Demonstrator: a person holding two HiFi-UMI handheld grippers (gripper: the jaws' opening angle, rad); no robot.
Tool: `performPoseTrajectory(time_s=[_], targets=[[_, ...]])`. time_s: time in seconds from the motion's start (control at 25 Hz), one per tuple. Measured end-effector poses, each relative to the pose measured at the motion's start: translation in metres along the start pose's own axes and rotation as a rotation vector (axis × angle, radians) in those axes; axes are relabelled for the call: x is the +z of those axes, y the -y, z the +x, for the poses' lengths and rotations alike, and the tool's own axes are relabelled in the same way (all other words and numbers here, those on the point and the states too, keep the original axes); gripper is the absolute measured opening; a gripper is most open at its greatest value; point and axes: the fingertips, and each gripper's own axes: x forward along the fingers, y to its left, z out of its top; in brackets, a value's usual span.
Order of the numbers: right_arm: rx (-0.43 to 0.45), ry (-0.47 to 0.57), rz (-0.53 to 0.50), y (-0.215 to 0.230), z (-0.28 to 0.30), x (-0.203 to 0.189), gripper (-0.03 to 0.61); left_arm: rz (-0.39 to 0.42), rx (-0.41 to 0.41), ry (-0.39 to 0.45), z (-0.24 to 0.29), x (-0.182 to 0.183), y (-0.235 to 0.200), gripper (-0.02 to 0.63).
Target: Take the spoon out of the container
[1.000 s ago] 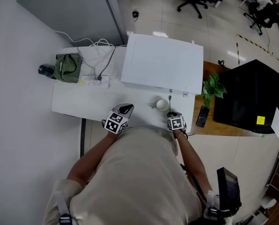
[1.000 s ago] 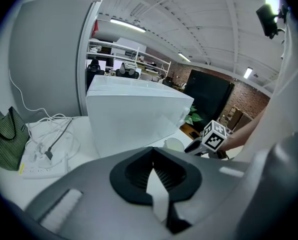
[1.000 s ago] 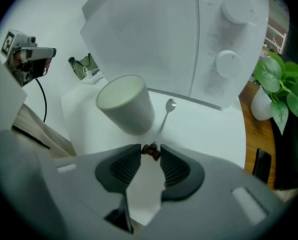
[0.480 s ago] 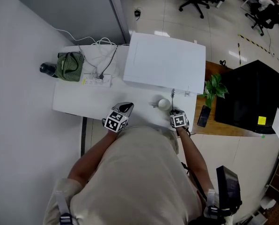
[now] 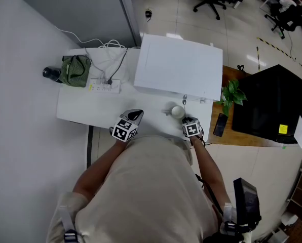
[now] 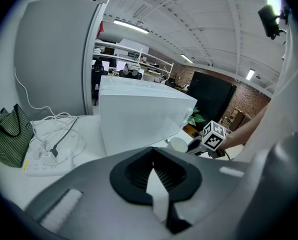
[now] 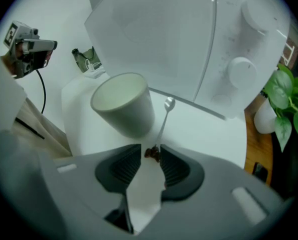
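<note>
A white cup stands on the white table just ahead of my right gripper. That gripper is shut on the brown end of a thin metal spoon. The spoon's bowl points away from me and hangs outside the cup, just to its right. From the head view, the cup sits beside the right gripper, with the spoon sticking out beyond it. My left gripper hovers at the table's near edge, shut and holding nothing; it also shows in the head view.
A large white box-like appliance with knobs fills the table's far right. A power strip with cables and a green bag lie at the far left. A potted plant, a phone and a black cabinet are to the right.
My right gripper has shifted a little to the right with the spoon, and the spoon now stands clear of the cup. The left gripper has barely moved.
</note>
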Motion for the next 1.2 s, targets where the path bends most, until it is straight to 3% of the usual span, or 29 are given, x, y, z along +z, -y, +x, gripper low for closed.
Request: performPoseTrajectory(time_s=[0.28,0.68,1.04,1.2], targets=[[-0.030,0.031,-0.001,0.004,-0.007,0.001,0.121,-0.006,-0.003,0.002,-0.002,-0.004,0.000,0.000],[-0.019,0.203,0.071,-0.003,-0.051,0.005,0.120,-0.022,-0.028,-0.007,0.004,-0.013,0.019,0.000],[0.012,0.288,0.047,0.006,-0.094,-0.003,0.118,-0.081,-0.008,0.052,0.009,-0.008,0.062,0.000],[0.014,0.353,0.043,0.018,-0.132,-0.009,0.114,-0.069,-0.010,0.051,0.011,-0.008,0.104,0.000]])
